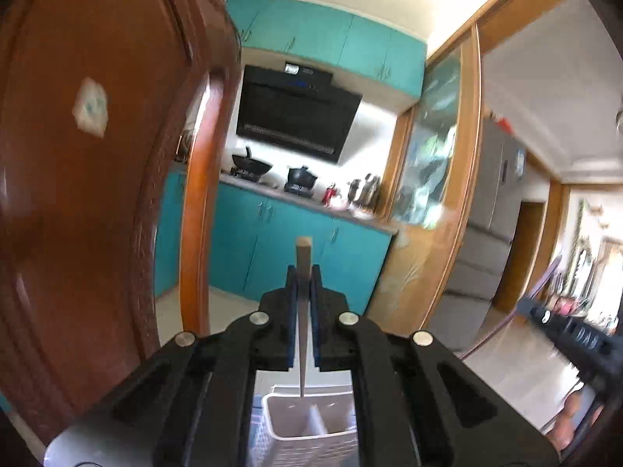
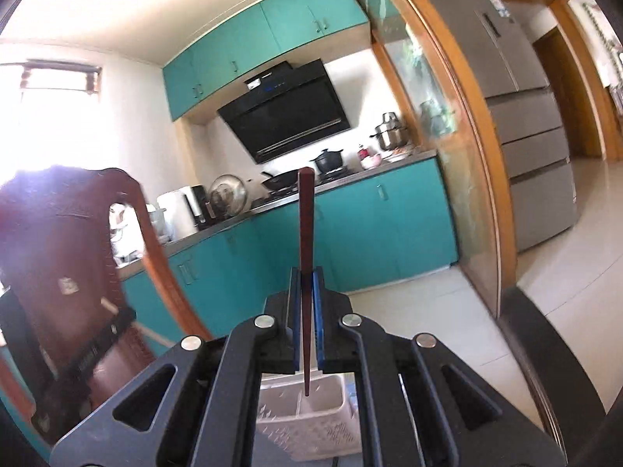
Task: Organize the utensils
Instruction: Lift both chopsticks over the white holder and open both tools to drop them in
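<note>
My left gripper (image 1: 304, 272) is shut on a pale wooden chopstick (image 1: 303, 253). The stick stands upright between the blue pads, with its thin end hanging over a white slotted utensil basket (image 1: 272, 408) directly below. My right gripper (image 2: 307, 272) is shut on a dark red-brown chopstick (image 2: 305, 210), also upright, its tip just above the same white basket (image 2: 335, 428), which has a divider inside. In the right wrist view the left gripper (image 2: 117, 321) shows low on the left, with the pale stick (image 2: 107, 305) poking out of it.
A dark wooden chair back (image 1: 78, 194) stands close on the left. Beyond are teal kitchen cabinets (image 2: 370, 225), a counter with pots and a wok, a black range hood (image 2: 288, 116), a glass sliding door frame (image 2: 479, 155) and a grey fridge (image 2: 525, 116).
</note>
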`<state>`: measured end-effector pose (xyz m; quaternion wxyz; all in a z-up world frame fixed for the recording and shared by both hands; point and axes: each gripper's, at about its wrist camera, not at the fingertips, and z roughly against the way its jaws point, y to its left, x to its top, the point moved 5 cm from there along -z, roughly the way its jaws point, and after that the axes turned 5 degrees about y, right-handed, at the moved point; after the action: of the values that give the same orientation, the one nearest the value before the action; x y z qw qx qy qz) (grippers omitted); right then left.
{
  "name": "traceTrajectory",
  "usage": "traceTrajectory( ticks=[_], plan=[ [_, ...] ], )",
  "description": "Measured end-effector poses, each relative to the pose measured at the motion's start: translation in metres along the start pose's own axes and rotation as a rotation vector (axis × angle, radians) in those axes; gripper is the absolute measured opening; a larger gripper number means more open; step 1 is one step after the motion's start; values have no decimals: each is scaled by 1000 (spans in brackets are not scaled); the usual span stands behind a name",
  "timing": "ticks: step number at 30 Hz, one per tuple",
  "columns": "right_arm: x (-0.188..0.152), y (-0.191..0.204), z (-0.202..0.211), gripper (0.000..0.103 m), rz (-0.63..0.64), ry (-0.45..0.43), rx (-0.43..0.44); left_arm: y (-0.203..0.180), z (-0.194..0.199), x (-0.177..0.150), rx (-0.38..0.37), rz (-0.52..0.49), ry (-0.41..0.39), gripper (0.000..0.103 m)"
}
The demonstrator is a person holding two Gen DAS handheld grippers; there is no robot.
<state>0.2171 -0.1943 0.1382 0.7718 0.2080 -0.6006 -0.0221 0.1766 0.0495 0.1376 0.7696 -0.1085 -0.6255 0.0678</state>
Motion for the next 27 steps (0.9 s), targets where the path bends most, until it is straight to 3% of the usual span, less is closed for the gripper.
traceTrajectory(
  ticks=[5,9,14,15,17,18,19,21,23,24,26,27],
  plan=[
    [-47,-6,-53,7,42,121,-47,3,-33,-42,21,1,131,7],
    [-79,-10,-73,7,57,187,-53,19,-45,-64,28,10,180,7],
    [-95,-9,-78,7,70,223,-64,35,-44,-71,27,21,215,7],
    [-96,-11,-76,8,62,231,-65,36,-46,-76,27,20,220,7],
    [-96,-15,-72,23,49,238,-69,38,-39,-78,26,13,232,7],
    [-96,-17,-66,37,47,245,-77,37,-38,-76,24,4,234,7],
    [-97,-18,-60,42,47,246,-79,37,-33,-76,19,-6,228,11],
    [-98,-23,-37,42,57,236,-70,42,-18,-75,1,-3,203,18],
    [-103,-29,-13,42,47,202,-74,51,1,-76,-6,26,157,34],
    [-110,-35,0,42,22,189,-75,55,8,-78,-7,43,147,36],
    [-132,-42,5,42,-18,259,-42,68,17,-93,11,71,168,36],
    [-146,-45,-1,42,-31,339,-28,75,18,-105,33,76,204,36]
  ],
)
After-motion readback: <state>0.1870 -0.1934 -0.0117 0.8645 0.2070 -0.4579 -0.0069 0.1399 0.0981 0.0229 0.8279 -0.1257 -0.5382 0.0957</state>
